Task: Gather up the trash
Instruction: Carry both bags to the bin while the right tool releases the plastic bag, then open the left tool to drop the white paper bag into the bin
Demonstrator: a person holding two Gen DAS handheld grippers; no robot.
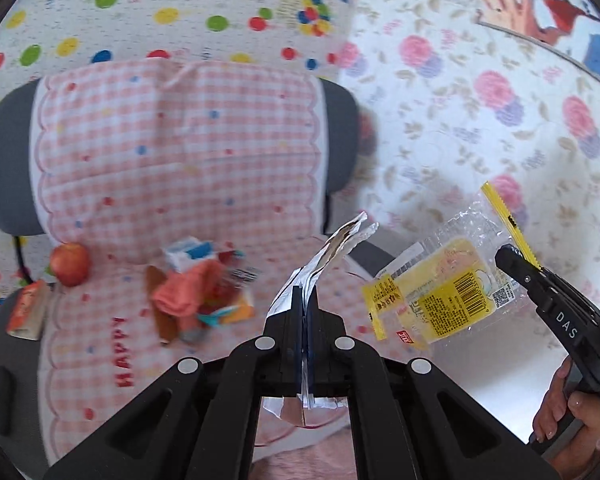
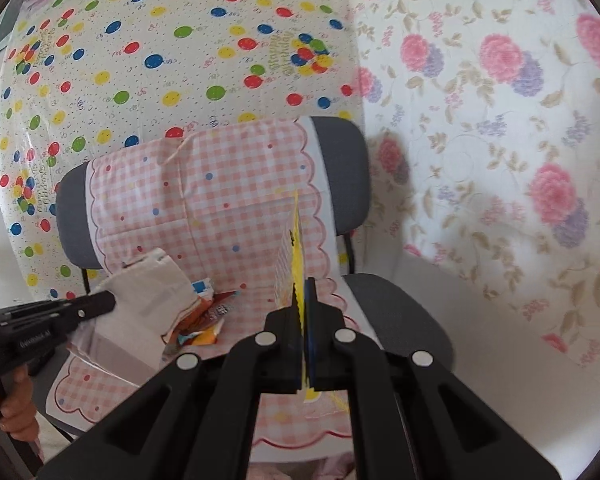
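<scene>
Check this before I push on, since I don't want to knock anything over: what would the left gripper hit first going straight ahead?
Probably the pink checked cover on the chair; depth is unclear. The left gripper itself is shut on a silver wrapper.

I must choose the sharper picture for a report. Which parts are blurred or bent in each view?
Left wrist view: the trash pile on the chair is smeared, the yellow packet sharp. Right wrist view: the flowered cloth is soft. Both bend at the rim.
</scene>
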